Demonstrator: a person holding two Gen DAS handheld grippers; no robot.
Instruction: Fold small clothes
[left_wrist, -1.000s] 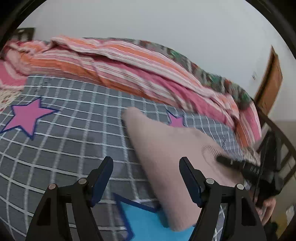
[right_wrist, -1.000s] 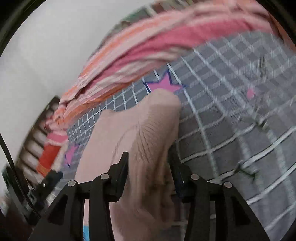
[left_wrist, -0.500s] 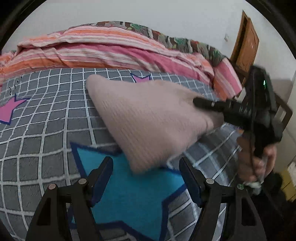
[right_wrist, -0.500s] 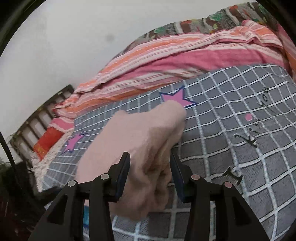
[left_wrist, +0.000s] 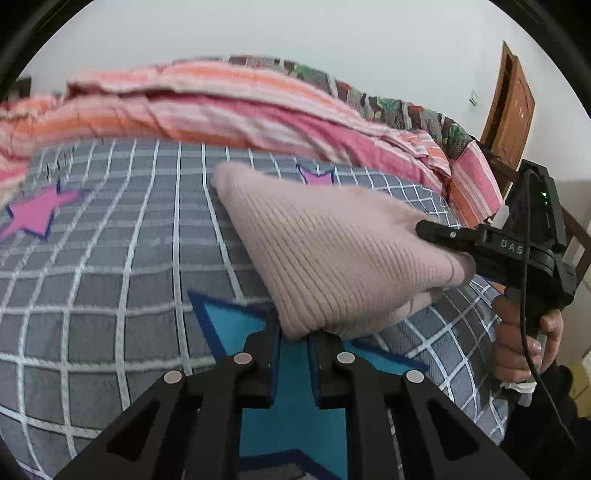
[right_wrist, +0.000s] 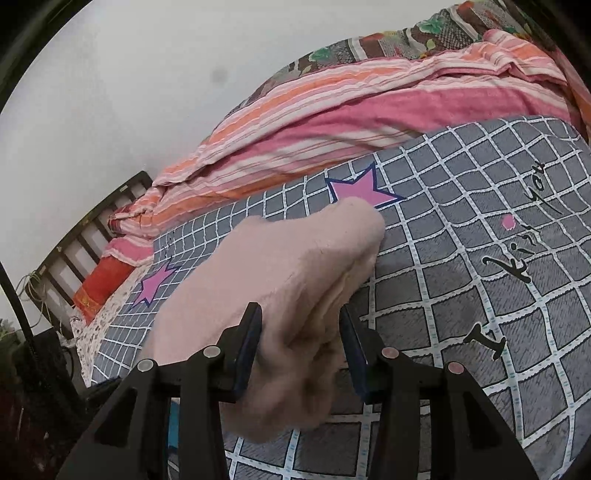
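A pale pink ribbed knit garment (left_wrist: 332, 251) is held up over the grey checked bed cover (left_wrist: 110, 277). My left gripper (left_wrist: 293, 336) is shut on its near lower corner. My right gripper (right_wrist: 301, 339) is shut on a bunched edge of the same garment (right_wrist: 273, 280); it also shows in the left wrist view (left_wrist: 443, 234), gripping the garment's right end. The garment's far corner rests on the cover near a pink star (left_wrist: 317, 177).
A pink and orange striped quilt (left_wrist: 221, 110) lies heaped along the far side of the bed. A blue star print (left_wrist: 240, 325) lies under the left gripper. A wooden door (left_wrist: 513, 107) stands at the right. A slatted headboard (right_wrist: 74, 236) is at the left.
My left gripper has closed on the garment's near corner; it was open half a second ago. The right gripper has kept its hold and lifted the garment.
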